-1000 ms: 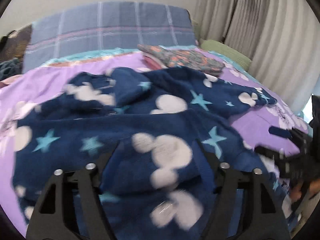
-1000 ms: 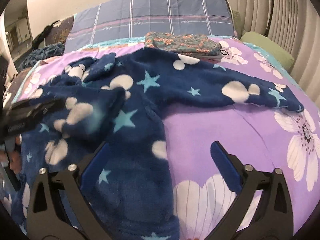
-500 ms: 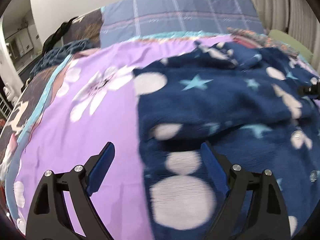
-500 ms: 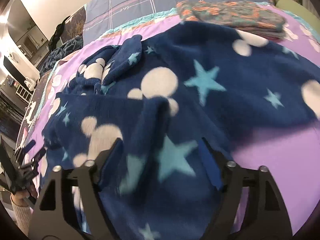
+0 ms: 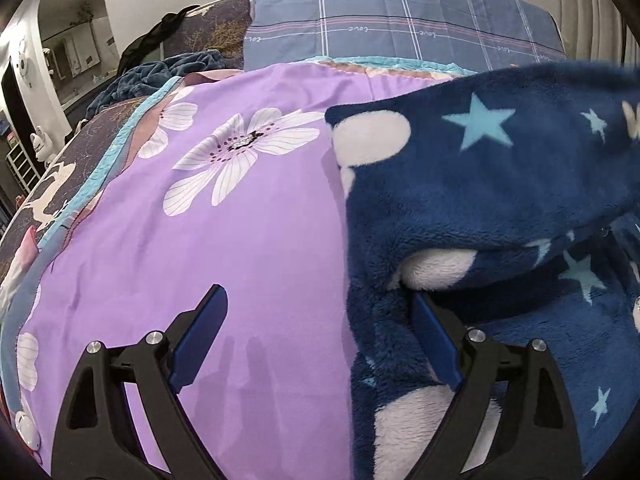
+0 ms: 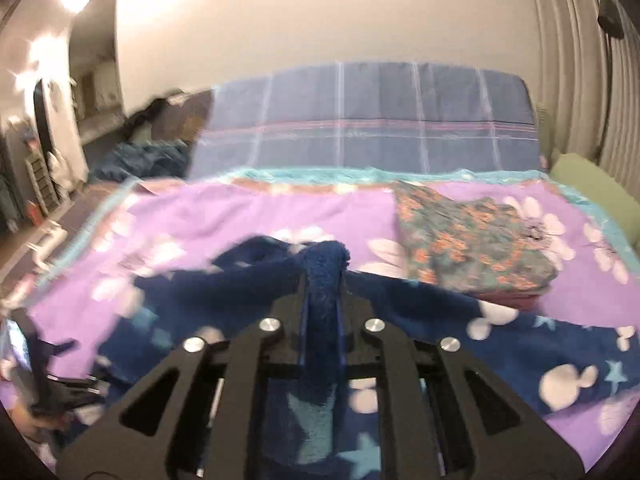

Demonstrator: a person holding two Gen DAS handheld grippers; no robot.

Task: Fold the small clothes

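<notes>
A navy fleece garment [image 5: 500,184] with white mouse heads and light blue stars lies spread on a purple flowered bedsheet [image 5: 240,240]. My left gripper [image 5: 316,320] hangs low at its left edge with the jaws opening. Sheet and the garment's edge lie between them, and the right finger [image 5: 432,340] rests against the fleece without gripping it. My right gripper [image 6: 322,280] is closing, with its pads pressed on a raised fold of the garment [image 6: 520,344], held above the bed.
A folded floral stack [image 6: 476,240] sits at the back right of the bed. A blue plaid pillow [image 6: 360,120] stands along the head, a green cushion [image 6: 592,184] by the curtain. A dark blue blanket heap [image 5: 160,76] lies at the far left.
My left gripper swung from over the garment's middle to its left edge and opened wider. My right gripper closed on a fold of fleece and rose with it.
</notes>
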